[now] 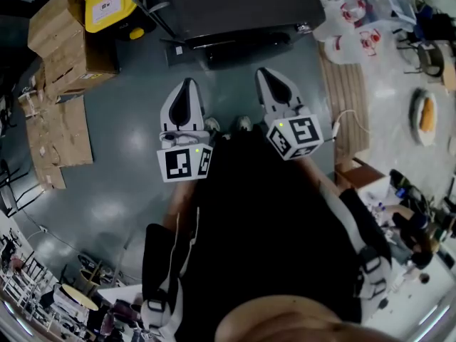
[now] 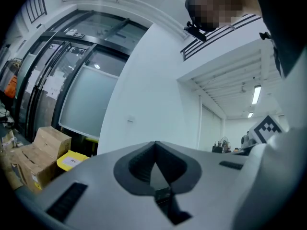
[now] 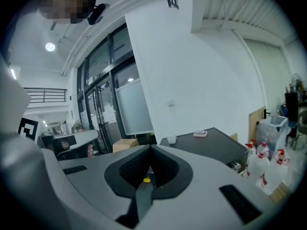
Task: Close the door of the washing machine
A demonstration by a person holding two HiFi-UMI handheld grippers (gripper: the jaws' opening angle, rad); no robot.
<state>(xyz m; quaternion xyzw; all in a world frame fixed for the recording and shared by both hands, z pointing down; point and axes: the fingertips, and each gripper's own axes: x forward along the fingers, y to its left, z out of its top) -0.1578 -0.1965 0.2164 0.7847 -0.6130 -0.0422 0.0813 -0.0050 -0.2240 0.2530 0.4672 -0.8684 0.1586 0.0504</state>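
Ahead of both grippers, past their tips, stands the dark grey box-shaped washing machine; neither tool touches it, and bare grey floor lies between. Whether its door is closed cannot be told from these views. The left gripper is held roughly level in front of the person's dark-clothed body, its jaws together with nothing between them. The right gripper sits just beside it, to its right, with its jaws likewise pressed together and empty. In the right gripper view a small white object lies on the machine's flat top. To the left of the left gripper are brown cardboard boxes and a yellow-lidded bin. To the right of the right gripper stand white plastic jugs with red labels.
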